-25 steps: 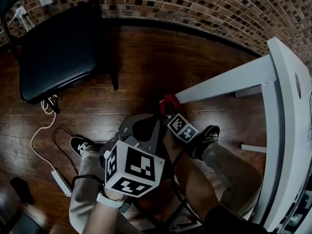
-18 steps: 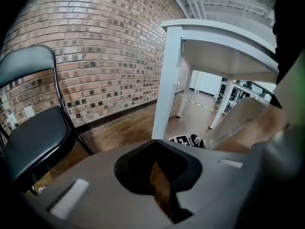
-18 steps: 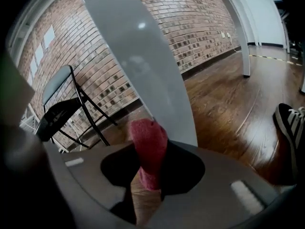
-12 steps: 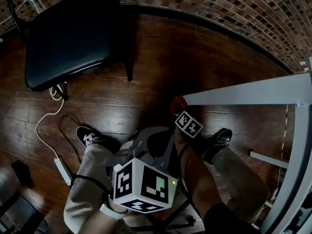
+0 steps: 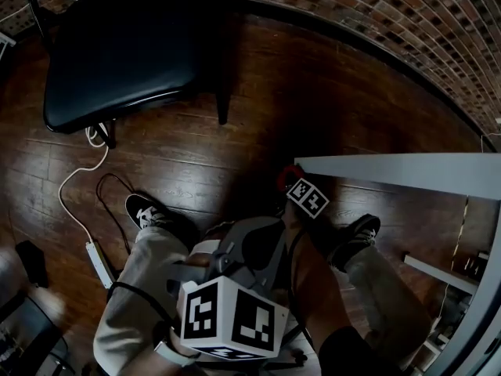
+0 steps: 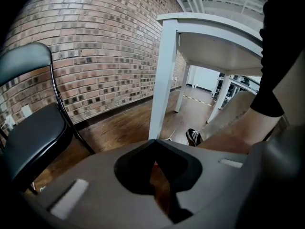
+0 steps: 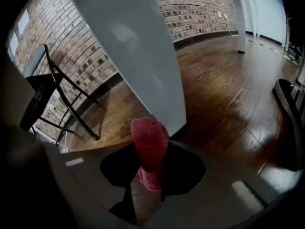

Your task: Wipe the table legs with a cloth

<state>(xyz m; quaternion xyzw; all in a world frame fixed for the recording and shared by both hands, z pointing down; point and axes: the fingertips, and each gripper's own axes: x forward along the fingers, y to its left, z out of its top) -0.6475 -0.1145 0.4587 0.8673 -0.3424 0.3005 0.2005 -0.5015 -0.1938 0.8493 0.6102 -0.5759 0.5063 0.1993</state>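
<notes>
My right gripper (image 7: 153,146) clamps the red cloth (image 7: 148,132) just beside the white table leg (image 7: 143,56); my left gripper (image 6: 153,142) is closed, empty.

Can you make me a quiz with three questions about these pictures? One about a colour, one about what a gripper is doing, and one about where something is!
1. What colour is the chair seat? A) black B) yellow C) white
2. How is the left gripper? A) wide open B) shut on a cup C) shut, empty
3. Where is the cloth? A) on the chair B) in the right gripper, by the table leg C) in the left gripper
Answers: A, the seat looks black; C, its jaws meet with nothing between; B, the right gripper view shows the jaws pinching it beside the white leg.
</notes>
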